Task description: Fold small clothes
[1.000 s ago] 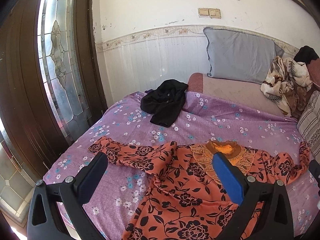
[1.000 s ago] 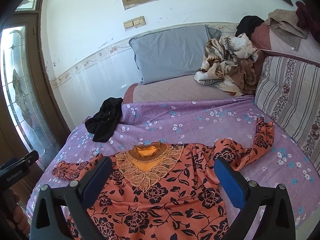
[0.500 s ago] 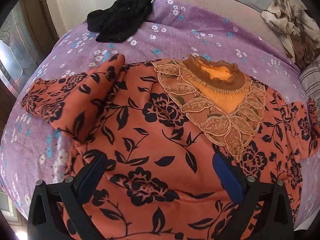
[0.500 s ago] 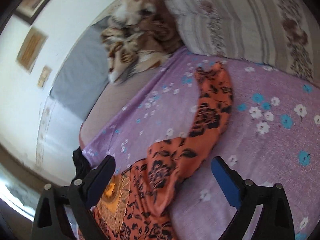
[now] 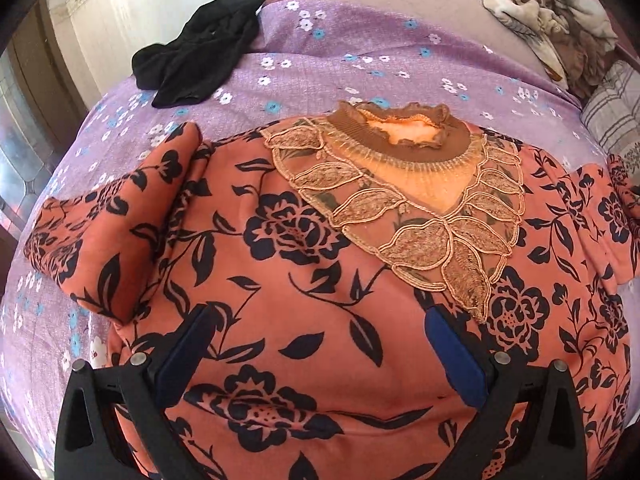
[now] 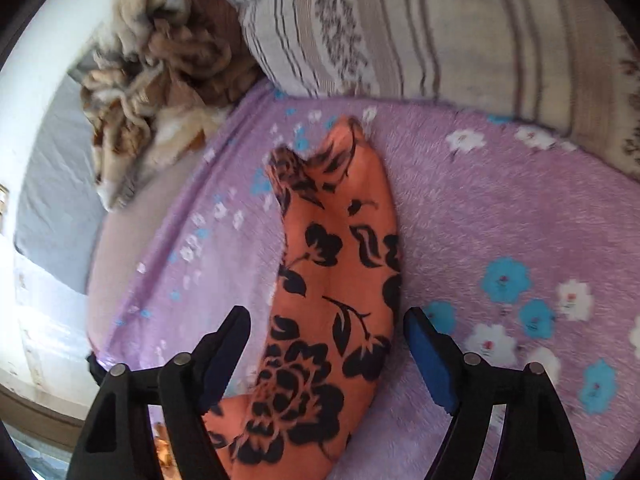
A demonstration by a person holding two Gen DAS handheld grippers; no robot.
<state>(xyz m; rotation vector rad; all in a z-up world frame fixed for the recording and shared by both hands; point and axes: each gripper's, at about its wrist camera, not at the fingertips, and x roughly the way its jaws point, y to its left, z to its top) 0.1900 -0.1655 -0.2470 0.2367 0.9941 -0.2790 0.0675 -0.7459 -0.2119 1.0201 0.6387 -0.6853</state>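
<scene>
An orange top with black flowers [image 5: 304,280] lies spread face up on the purple floral bedspread [image 5: 360,40], its brown lace collar [image 5: 400,168] toward the far side. My left gripper [image 5: 316,332] hovers open over the chest of the top, its pads apart from the cloth. In the right wrist view one sleeve of the top [image 6: 336,264] stretches away across the bedspread [image 6: 500,208]. My right gripper [image 6: 326,332] straddles that sleeve; its jaws are closing, and the blue pads stand clear of the fabric on both sides.
A black garment [image 5: 200,52] lies crumpled at the far left of the bed. A brown and cream blanket [image 6: 160,80] is bunched by a grey pillow [image 6: 52,200]. A striped cushion [image 6: 400,28] borders the bed beyond the sleeve.
Both grippers dropped toward the bed. The left now looks down on the top's chest. The right swung to the sleeve, rolled, and its jaws narrowed around it.
</scene>
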